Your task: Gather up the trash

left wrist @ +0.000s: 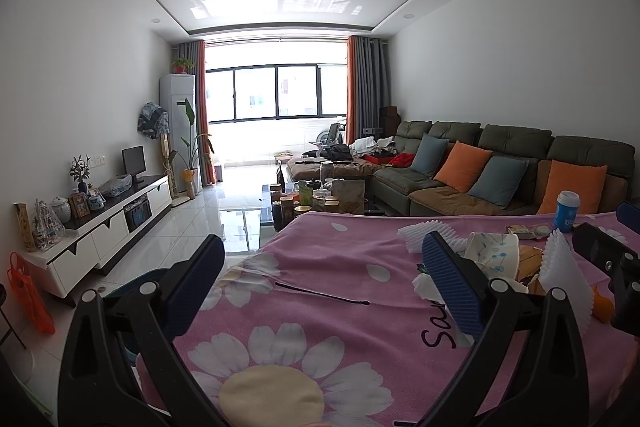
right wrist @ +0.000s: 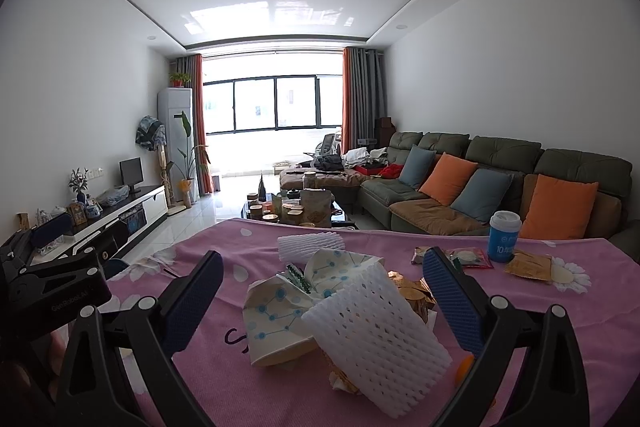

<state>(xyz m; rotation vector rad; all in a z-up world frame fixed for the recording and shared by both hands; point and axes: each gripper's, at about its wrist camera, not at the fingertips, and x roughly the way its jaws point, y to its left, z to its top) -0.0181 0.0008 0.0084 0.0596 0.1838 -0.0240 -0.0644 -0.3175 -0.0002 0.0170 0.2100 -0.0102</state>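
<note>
Trash is heaped on a pink flowered tablecloth [right wrist: 200, 267]. In the right wrist view a white foam fruit net [right wrist: 380, 339] lies over crushed paper cups [right wrist: 276, 319] with blue dots, beside gold wrappers [right wrist: 412, 293]. My right gripper [right wrist: 324, 291] is open, its blue pads either side of this heap, just above it. A second foam net [right wrist: 310, 247] lies farther back. In the left wrist view my left gripper [left wrist: 320, 279] is open over bare cloth, left of the paper cup [left wrist: 496, 253] and foam net [left wrist: 564, 267]. The right gripper [left wrist: 612, 263] shows at the far right.
A blue and white lidded cup [right wrist: 503, 237] stands at the back right among flat snack packets [right wrist: 528, 265]. A black hairpin [left wrist: 320, 294] lies on the cloth. Beyond the table are a cluttered coffee table [right wrist: 296, 209], a sofa [right wrist: 500, 179] and a TV cabinet [left wrist: 112, 223].
</note>
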